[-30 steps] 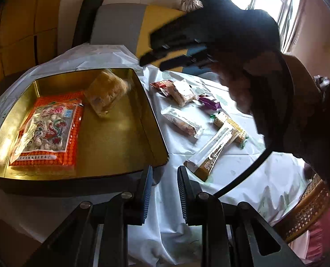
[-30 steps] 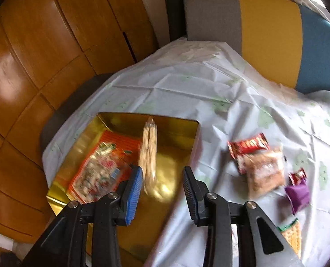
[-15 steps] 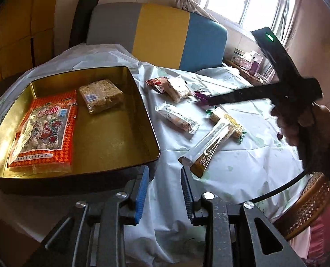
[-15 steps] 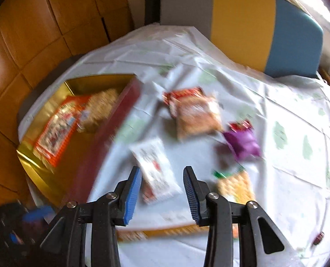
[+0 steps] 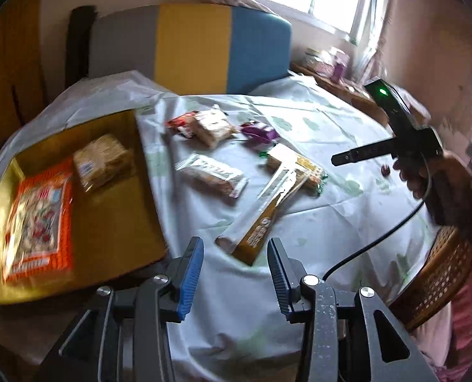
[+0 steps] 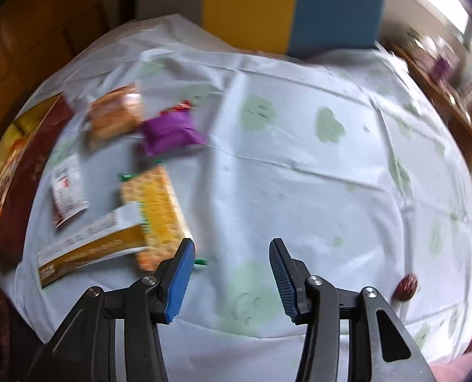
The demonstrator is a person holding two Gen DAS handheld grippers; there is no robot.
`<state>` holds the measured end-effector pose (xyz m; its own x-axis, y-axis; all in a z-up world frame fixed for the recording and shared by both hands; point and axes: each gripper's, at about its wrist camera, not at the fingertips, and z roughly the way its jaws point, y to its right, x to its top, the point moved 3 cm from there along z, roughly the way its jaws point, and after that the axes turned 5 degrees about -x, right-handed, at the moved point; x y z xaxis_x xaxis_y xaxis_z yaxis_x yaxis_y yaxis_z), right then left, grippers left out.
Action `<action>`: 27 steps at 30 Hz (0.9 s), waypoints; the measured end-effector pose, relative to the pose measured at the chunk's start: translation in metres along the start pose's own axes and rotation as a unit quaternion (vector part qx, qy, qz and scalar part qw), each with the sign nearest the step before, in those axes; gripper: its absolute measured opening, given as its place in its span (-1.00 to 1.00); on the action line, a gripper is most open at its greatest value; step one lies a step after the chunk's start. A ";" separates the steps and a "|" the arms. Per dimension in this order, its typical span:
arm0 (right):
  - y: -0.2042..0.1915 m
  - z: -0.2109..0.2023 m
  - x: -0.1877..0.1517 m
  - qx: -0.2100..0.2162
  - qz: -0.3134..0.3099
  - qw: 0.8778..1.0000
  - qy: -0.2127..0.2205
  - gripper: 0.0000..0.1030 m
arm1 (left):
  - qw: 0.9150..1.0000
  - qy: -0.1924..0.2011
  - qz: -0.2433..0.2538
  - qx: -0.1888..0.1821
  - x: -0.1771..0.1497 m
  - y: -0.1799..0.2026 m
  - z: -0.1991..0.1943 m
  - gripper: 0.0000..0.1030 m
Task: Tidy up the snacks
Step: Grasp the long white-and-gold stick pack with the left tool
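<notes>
Table: white cloth with pale green prints, spread under and ahead of both tongs.
Tin: gold tray, ahead-left of the left tongs; it holds an orange pack and a cracker block.
Loose snacks: on the cloth ahead of the left tongs, none in the tin yet.
Long bar: gold-and-white wrapper just ahead of the left tongs, its near end between the tips' line of sight; it overlaps the yellow cracker pack.
Cracker pack: just ahead-left of the right tongs, touching the long bar.
Purple pouch: farther ahead-left of the right tongs, beside an orange-brown pack.
Red candy: small, alone, to the right of the right tongs.
Left tongs: spreading, nothing between them.
Right tongs: spreading, nothing between them, bare cloth below.
Risk: the bar and crackers overlap, so closing on one would likely drag the other; thin flat wrappers may slip, or the tips may pinch the loose cloth and pull everything.
Risk two: the red candy sits near the table edge and could roll off if the cloth shifts.
Writing: print on the wrappers is too blurred to read; no brand legible.
</notes>
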<state>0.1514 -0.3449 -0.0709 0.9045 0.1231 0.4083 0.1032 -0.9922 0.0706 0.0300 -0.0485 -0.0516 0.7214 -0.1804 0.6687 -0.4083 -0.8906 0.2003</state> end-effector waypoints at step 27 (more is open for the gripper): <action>0.005 -0.006 0.011 0.011 0.028 0.999 0.016 -0.04 | 0.986 -0.122 0.115 -0.001 0.034 0.043 0.126 -0.38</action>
<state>0.1597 -0.3486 -0.0607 0.8954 0.0674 0.4401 0.0623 -0.9977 0.0261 0.1069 -0.1458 -0.1105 0.7229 -0.4730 0.5036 -0.5778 -0.8136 0.0652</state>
